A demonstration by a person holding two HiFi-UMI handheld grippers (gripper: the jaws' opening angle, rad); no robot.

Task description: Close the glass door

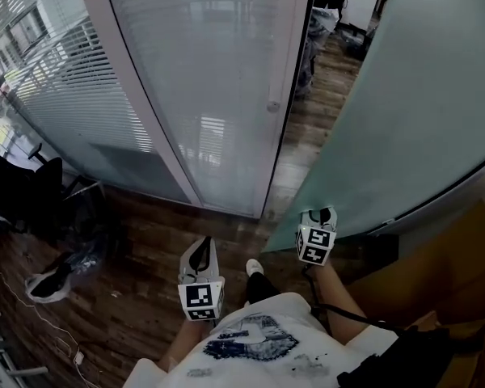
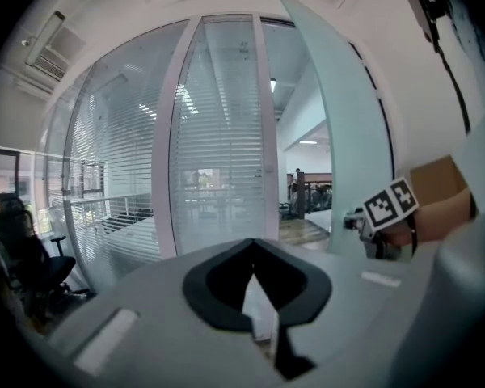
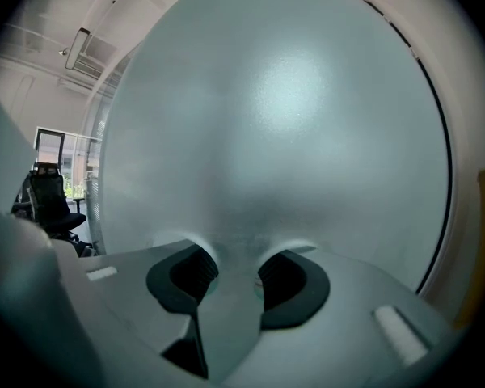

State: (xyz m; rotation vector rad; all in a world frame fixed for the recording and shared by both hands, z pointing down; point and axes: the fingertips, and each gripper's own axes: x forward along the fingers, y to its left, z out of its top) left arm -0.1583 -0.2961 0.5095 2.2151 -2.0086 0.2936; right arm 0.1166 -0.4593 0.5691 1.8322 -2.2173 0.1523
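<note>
The frosted glass door (image 1: 412, 120) stands swung open at the right of the head view, with a gap (image 1: 303, 120) between it and the fixed slatted glass panel (image 1: 210, 79). My right gripper (image 1: 323, 213) is up against the door's lower face. In the right gripper view its jaws (image 3: 234, 259) stand apart, tips at the frosted glass (image 3: 283, 111), with nothing between them. My left gripper (image 1: 200, 249) hangs lower left, pointing at the fixed panel (image 2: 222, 160); its black pads (image 2: 253, 249) meet at the tips and hold nothing. The right gripper's marker cube (image 2: 390, 204) shows beside the door edge (image 2: 339, 136).
A round knob (image 1: 272, 106) sits on the white frame by the gap. A dark office chair (image 1: 32, 188), a plastic bag (image 1: 65, 269) and loose cables (image 1: 32, 318) lie at the left on the wood floor. A brown box (image 1: 444, 273) stands at the right.
</note>
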